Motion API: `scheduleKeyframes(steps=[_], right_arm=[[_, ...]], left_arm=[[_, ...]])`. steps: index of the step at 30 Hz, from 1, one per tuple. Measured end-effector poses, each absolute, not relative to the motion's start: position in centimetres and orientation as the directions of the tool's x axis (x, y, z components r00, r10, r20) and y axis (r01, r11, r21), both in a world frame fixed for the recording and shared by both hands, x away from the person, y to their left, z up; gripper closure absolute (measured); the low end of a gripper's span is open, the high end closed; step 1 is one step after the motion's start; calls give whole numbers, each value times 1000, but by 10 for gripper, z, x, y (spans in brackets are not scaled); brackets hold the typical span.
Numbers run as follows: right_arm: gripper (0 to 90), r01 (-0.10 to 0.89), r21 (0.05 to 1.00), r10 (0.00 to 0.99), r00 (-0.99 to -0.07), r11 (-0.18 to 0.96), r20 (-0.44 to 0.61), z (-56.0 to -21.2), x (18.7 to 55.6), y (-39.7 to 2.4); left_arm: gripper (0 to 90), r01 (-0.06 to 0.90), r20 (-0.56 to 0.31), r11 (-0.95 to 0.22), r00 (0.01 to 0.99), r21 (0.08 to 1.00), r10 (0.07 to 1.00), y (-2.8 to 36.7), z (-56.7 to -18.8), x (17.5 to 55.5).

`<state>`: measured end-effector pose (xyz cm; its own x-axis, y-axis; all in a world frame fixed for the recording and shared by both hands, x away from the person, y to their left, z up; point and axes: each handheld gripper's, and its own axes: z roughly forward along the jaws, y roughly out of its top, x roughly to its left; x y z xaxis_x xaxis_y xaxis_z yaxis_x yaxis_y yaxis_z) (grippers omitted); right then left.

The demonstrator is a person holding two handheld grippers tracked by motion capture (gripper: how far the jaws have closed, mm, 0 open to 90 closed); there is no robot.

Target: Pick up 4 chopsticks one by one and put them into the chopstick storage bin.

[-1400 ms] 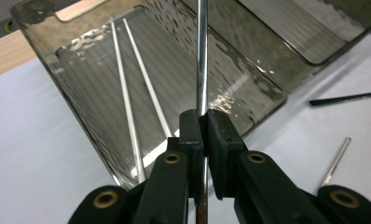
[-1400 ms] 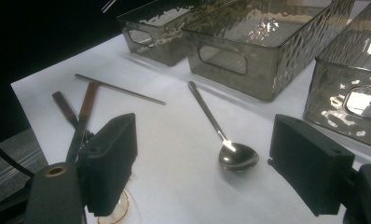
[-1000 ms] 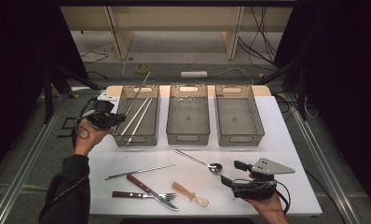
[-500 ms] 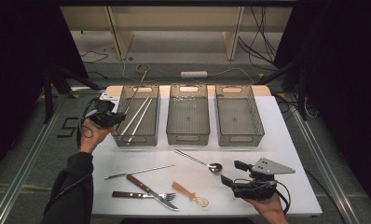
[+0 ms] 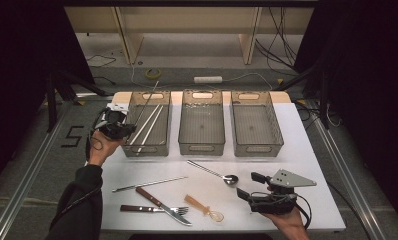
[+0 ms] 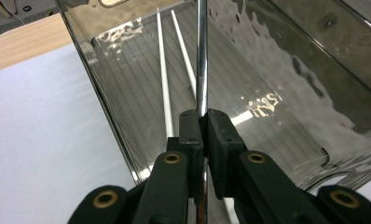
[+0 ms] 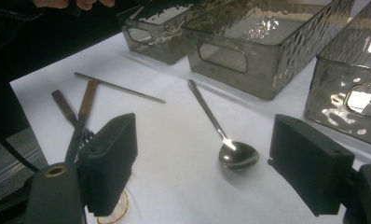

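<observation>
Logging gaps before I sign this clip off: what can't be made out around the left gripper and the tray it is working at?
- Metal chopstick: left gripper view, its far end runs off the top edge and its near end sits behind the fingers.
- Left tray: high view, too small to tell whether the chopstick's tip touches the floor.
- White chopsticks: left gripper view, near ends behind the left gripper.

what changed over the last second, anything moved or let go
The left tongs, shut on the metal chopstick, sank a little over the left bin, lowering the stick toward the two white chopsticks inside. Nothing was let go. The right tongs stayed open near the spoon; the cutlery on the table kept its place.
</observation>
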<state>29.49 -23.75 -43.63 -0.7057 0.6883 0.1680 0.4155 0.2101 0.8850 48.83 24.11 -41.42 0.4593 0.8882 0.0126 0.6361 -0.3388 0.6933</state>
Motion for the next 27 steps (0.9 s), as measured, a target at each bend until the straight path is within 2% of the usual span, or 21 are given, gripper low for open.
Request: scheduleKeyframes(steps=[12,21,24,27], right_arm=[[240,417,885,688,-705,210,169,-436,295,-237],[240,418,884,689,-705,210,170,-437,295,-237],[240,418,884,688,-705,210,170,-437,295,-237],[240,417,884,688,-706,210,170,-437,295,-237]], left_arm=[[839,656,25,-359,461,664,887,236,-425,490],[825,683,8,-326,424,653,905,237,-430,492],[622,684,-6,-301,408,665,913,237,-426,493],[520,673,8,-299,399,676,917,235,-420,491]])
